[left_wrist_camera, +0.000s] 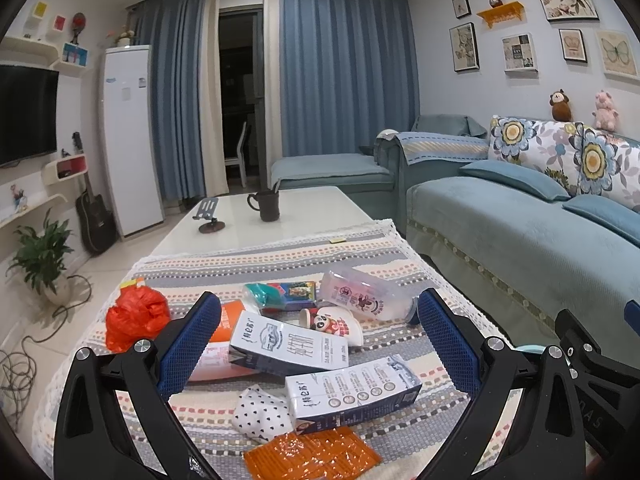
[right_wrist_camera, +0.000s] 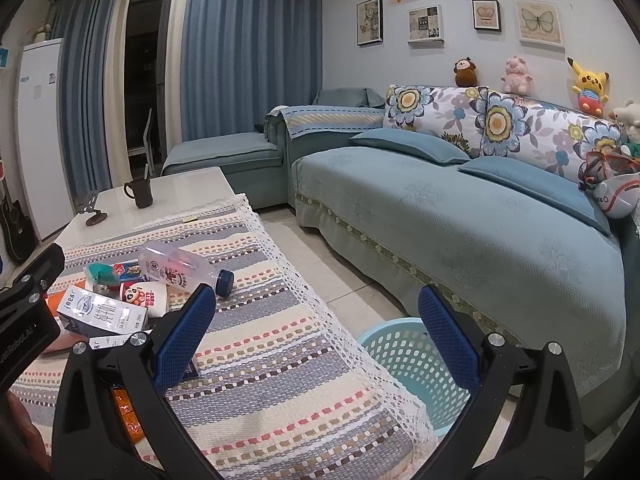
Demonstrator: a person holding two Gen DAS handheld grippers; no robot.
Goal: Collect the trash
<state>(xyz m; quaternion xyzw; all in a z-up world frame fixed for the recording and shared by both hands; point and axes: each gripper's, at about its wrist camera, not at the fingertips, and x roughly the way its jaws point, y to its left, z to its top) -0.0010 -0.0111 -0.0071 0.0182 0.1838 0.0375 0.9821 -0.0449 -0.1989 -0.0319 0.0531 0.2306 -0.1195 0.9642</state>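
Nine or so trash items lie uncollected on the striped-cloth tabletop (left_wrist_camera: 280,256), from crumpled red plastic bag (left_wrist_camera: 136,316) to clear plastic bottle (left_wrist_camera: 364,298). Left tongs (left_wrist_camera: 320,340) and right tongs (right_wrist_camera: 316,338) stand spread, empty. Pale-blue perforated plastic basket (right_wrist_camera: 404,354), apparently empty, sits on the floor beside.

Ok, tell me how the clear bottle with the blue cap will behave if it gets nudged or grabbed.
The bottle lies on its side on the tablecloth, so it will probably roll if nudged. It looks empty and thin-walled, so it is likely light and may dent under the fingers. Its smooth plastic could slip; gripping across the middle seems safest.
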